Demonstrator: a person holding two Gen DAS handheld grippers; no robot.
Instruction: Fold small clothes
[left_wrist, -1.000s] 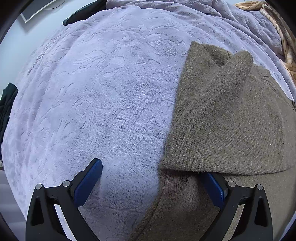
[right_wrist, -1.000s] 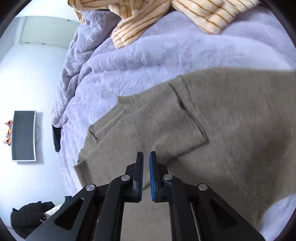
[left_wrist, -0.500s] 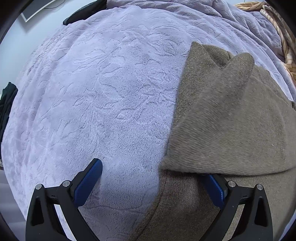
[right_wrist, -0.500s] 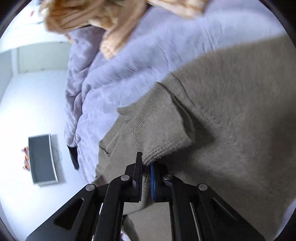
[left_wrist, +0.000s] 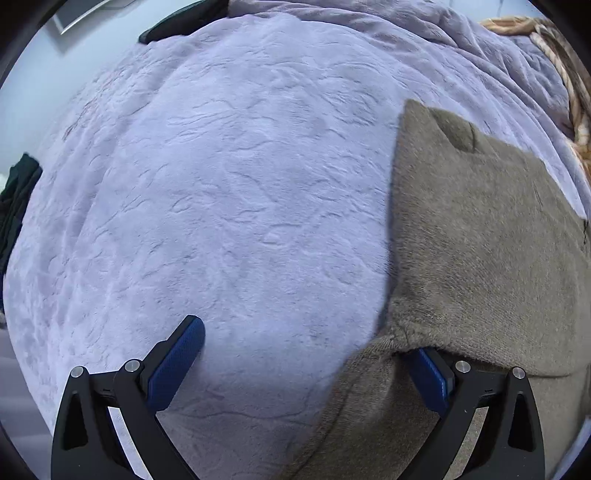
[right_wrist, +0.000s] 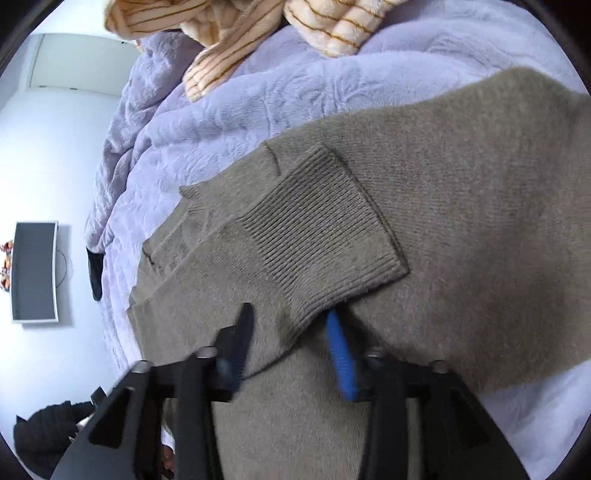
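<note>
Blanket (left_wrist: 229, 206) stretches bare and lavender to your left of the sweater's (left_wrist: 480, 240) straight folded edge, giving wide room there. Your left gripper (left_wrist: 306, 354) stands spread wide, one finger over the blanket, the other tucked under the sweater's folded flap. Your right gripper (right_wrist: 291, 332) is parted too, gripping nothing; the ribbed cuff (right_wrist: 321, 236) lies on the sweater's body, its hem just at your blue finger (right_wrist: 341, 354). Striped fabric (right_wrist: 236, 40) lies beyond.

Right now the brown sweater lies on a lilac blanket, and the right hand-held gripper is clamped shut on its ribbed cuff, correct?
Not quite. The right wrist view shows the right hand-held gripper open, its jaws apart around the ribbed cuff. The brown sweater does lie on the lilac blanket.
</note>
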